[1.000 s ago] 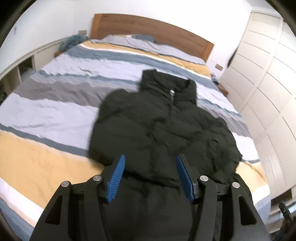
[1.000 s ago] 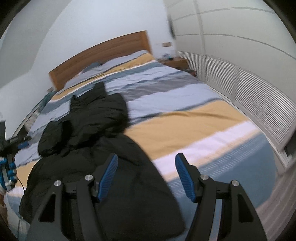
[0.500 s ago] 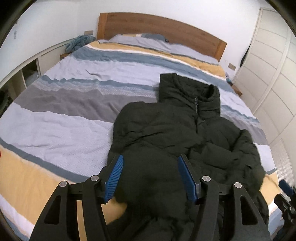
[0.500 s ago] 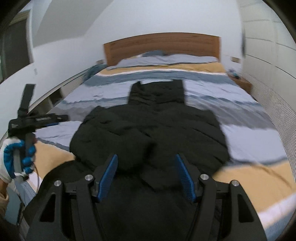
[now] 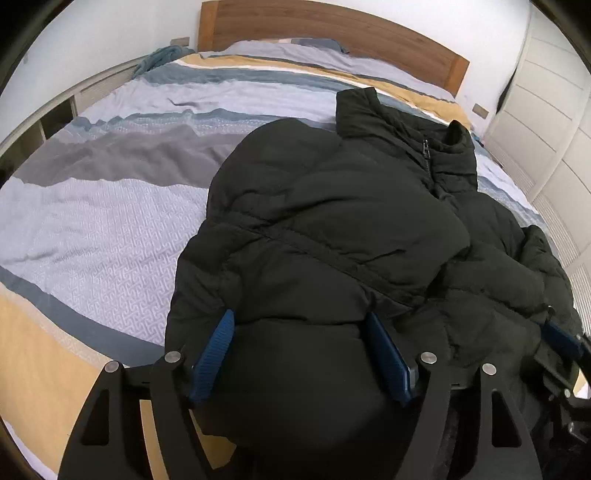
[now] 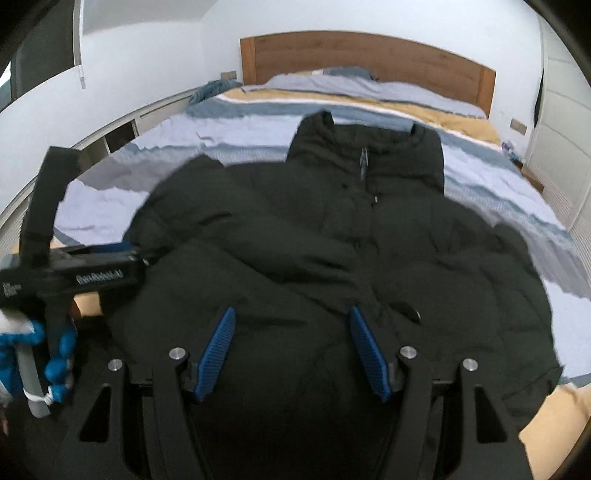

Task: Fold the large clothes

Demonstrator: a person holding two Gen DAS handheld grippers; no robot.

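A black puffer jacket (image 5: 332, 221) lies front up on the striped bed (image 5: 110, 221), collar toward the headboard; it also shows in the right wrist view (image 6: 351, 240). Its left sleeve is folded across the chest. My left gripper (image 5: 301, 321) is open, its blue pads on either side of the jacket's lower left part. My right gripper (image 6: 291, 321) is open over the jacket's lower middle. In the right wrist view the left gripper (image 6: 92, 273) sits at the jacket's left edge. The right gripper's pad (image 5: 557, 336) shows at the jacket's right hem.
A wooden headboard (image 5: 332, 26) stands at the far end. White wardrobe doors (image 5: 554, 92) line the right side. A low white shelf unit (image 5: 55, 114) runs along the left. A blue cloth (image 5: 159, 59) lies at the bed's far left corner.
Both grippers have moved in low over the jacket's lower part. The right wrist view has swung from the bed's right side to face the jacket head on.
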